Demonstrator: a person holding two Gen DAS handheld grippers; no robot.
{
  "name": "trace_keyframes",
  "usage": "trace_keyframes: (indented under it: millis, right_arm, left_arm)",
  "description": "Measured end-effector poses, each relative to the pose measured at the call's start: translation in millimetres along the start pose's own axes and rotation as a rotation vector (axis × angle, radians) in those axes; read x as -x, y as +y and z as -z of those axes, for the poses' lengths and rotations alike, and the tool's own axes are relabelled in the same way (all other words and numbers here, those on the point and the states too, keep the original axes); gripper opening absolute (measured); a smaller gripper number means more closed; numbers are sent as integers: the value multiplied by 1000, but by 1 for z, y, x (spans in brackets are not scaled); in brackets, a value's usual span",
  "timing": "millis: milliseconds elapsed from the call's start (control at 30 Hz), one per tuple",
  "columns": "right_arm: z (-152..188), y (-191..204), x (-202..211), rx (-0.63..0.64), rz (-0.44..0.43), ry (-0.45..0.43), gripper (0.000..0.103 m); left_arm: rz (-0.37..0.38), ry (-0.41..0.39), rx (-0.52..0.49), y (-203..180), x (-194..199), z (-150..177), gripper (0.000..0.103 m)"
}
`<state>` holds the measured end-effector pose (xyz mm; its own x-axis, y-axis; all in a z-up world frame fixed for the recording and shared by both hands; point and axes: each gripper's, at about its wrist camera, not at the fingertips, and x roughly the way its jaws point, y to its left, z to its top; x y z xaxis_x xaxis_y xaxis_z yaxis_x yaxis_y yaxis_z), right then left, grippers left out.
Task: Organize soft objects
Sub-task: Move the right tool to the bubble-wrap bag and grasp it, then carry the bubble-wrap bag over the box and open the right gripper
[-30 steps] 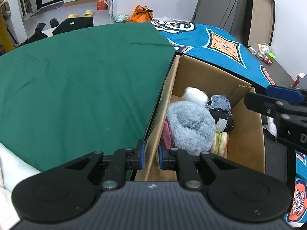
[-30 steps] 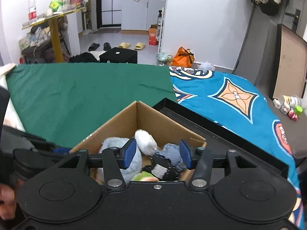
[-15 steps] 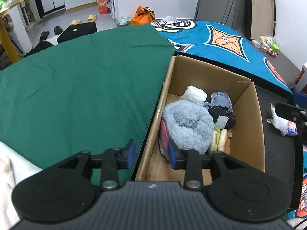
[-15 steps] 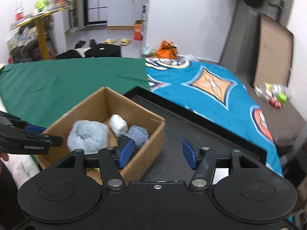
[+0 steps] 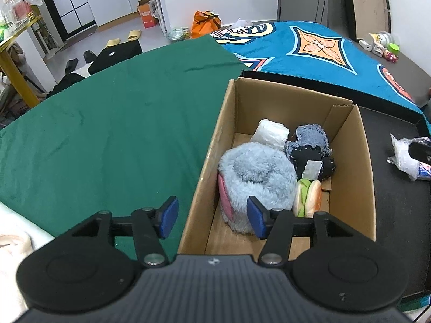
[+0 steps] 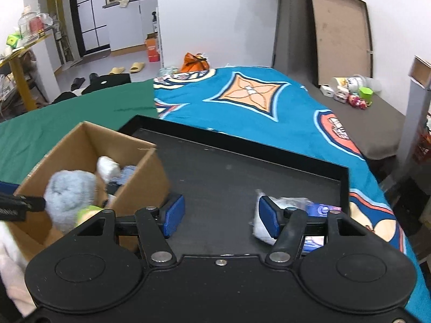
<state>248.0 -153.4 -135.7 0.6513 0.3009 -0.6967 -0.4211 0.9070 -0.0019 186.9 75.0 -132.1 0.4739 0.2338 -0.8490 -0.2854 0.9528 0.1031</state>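
A cardboard box (image 5: 355,161) stands on a black tray (image 6: 229,167). It holds a fluffy blue plush (image 5: 256,175), a white bundle (image 5: 270,134), a denim and black soft piece (image 5: 312,150) and a burger-shaped soft toy (image 5: 308,197). My left gripper (image 5: 212,220) is open and empty, straddling the box's near left wall. My right gripper (image 6: 221,215) is open over the tray, right of the box (image 6: 80,145). A plastic-wrapped tissue pack (image 6: 293,210) lies behind its right finger; it also shows in the left wrist view (image 5: 406,157).
The tray lies on a bed with a green cloth (image 5: 107,123) on the left and a blue patterned blanket (image 6: 258,99) behind. Small toys and cups (image 6: 350,91) sit at the far right. White fabric (image 5: 13,242) lies at the near left.
My left gripper opened from nearly shut and pulled back from the box. My right gripper swung right, from above the box to over the tray by the tissue pack.
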Motion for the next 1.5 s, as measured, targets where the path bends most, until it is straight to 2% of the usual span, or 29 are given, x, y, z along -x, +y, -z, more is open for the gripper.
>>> trace_keyframes:
  millis: [500,633,1000,1067,1133,1233,1333,1500]
  right_arm:
    - [14,-58,-19,-100,25,39,64]
    - [16,-64,-32,-117,28,60,65]
    - [20,-70,-55,-105,33,91,64]
    - [21,-70,-58,-110,28,96,58]
    - [21,-69,-59,-97,33,92,29]
    - [20,-66,-60,-44,59,76,23]
    - [22,-68,-59,-44,31,82,18]
    - [18,-66,-50,-41,24,58,16]
  left_arm:
    - [-99,0,-87,-25,-8,-9,58]
    - [-109,1,-94,-29,-9,-12,61]
    - [-126,11,-127,-41,-12,-15,62]
    - [-129,13,-128,-42,-12,-16,63]
    - [-128,12,-128,-42,-12,-16,63]
    - [-128,15,-121,-39,-13,-15,63]
    - [-128,16,-110,-39,-13,-15,64]
    - [-126,14,-113,-38,-10,-13,64]
